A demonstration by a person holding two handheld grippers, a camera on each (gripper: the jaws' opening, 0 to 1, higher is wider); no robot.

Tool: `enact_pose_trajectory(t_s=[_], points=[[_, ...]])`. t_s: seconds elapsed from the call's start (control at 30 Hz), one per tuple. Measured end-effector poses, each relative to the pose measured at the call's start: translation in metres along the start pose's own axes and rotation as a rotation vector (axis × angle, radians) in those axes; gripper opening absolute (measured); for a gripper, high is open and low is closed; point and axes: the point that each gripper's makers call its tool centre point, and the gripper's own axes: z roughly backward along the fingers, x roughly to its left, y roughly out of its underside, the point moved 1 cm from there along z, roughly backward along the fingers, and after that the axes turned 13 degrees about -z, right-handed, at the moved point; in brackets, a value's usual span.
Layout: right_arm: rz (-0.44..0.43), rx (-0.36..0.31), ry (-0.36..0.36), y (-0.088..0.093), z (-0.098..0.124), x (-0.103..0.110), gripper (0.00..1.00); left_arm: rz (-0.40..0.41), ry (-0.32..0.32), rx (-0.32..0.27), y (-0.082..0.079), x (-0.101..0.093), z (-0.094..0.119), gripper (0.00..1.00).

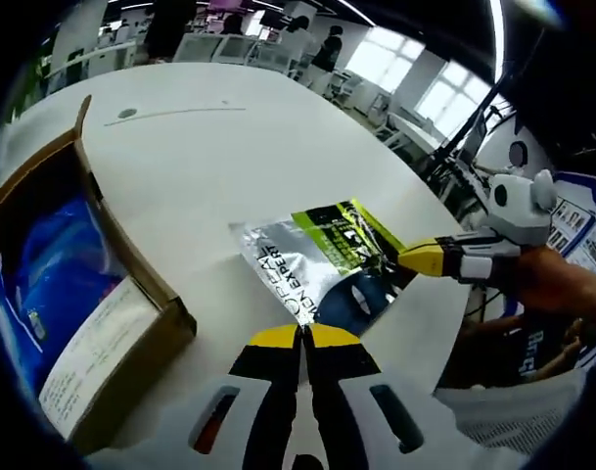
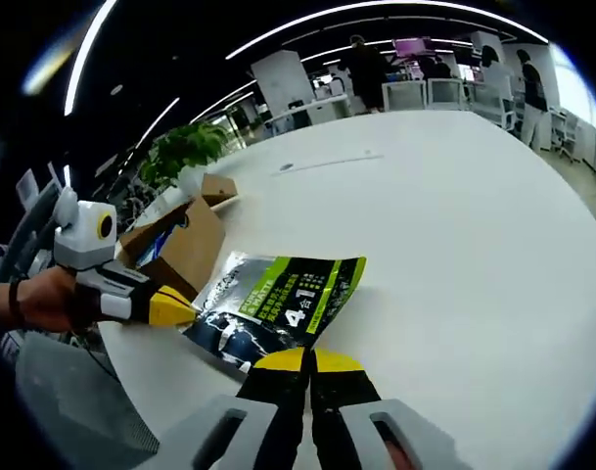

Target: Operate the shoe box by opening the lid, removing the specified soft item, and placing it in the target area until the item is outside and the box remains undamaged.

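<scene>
White office table (image 1: 229, 166), open-plan room behind. Item: foil pouch (image 1: 322, 259), silver and green, flat on the table just ahead of both jaws, outside the box. Likely light, limp, slippery; best taken by an edge. Left gripper (image 1: 302, 338) jaws closed on its near edge; right gripper (image 2: 307, 362) likewise. Shoe box (image 1: 82, 294) open, left of the left jaws.

I am working in what is looking like an open-plan office: a broad white table (image 2: 454, 196) is spreading across the middle, people (image 2: 364, 70) are standing by desks and chairs at the top, strip lights (image 2: 307, 24) are running overhead, windows (image 1: 415, 73) are glowing upper right, and a potted plant (image 2: 180, 149) is sitting left.
</scene>
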Motion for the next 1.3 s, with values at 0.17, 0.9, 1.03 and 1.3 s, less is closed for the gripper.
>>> enact_pose_trajectory(t_s=[0.17, 0.9, 1.03, 1.3], points=[[-0.015, 0.016, 0.001, 0.006, -0.009, -0.005, 0.0, 0.004, -0.004, 0.021, 0.007, 0.005, -0.007, 0.0], [-0.075, 0.004, -0.012, 0.006, -0.023, -0.012, 0.0, 0.05, -0.065, 0.058, 0.018, 0.017, -0.017, 0.01], [-0.078, 0.011, -0.014, 0.011, -0.022, -0.012, 0.0, 0.06, -0.068, 0.057, 0.02, 0.017, -0.015, 0.01], [-0.073, -0.003, -0.002, 0.012, -0.018, -0.011, 0.0, 0.038, -0.1, 0.057, 0.021, 0.023, -0.002, 0.03]])
